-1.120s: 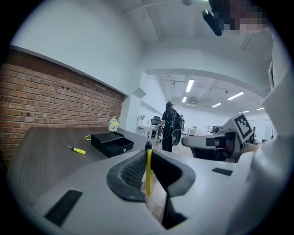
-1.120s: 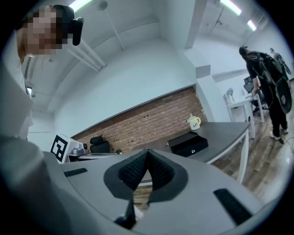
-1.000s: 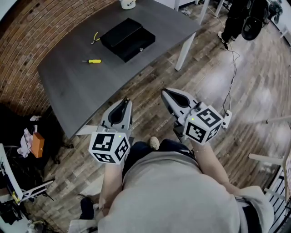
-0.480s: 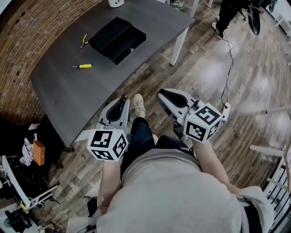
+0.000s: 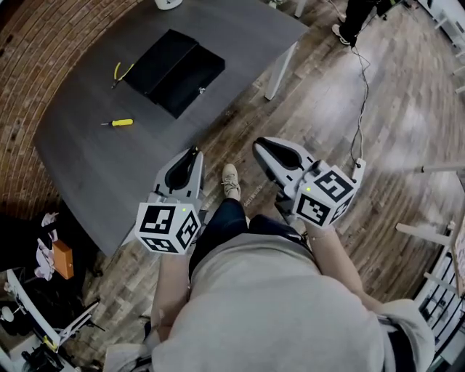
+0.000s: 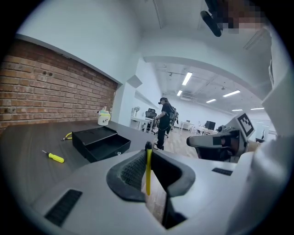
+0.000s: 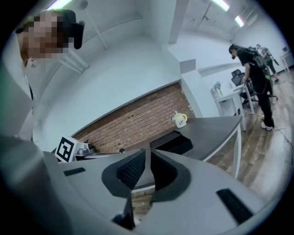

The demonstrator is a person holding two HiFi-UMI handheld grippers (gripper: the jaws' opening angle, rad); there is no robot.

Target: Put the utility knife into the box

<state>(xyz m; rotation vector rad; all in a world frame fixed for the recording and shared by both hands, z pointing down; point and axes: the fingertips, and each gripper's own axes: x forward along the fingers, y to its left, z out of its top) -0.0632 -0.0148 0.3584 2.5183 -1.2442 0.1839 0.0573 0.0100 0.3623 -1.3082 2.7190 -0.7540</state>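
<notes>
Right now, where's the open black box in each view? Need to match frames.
Head view: open black box at upper left, on the dark grey table.
Left gripper view: box left of centre, beyond the tool.
Right gripper view: box near centre, just above the tool's tips.
Shared landmark: the white mug just beyond the box, cut by the top edge in the head view, seen whole in the others.

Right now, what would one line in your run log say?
left gripper: shut on yellow knife | right gripper: shut, empty | box: open on table, apart from both grippers | knife: not yet in box
</notes>
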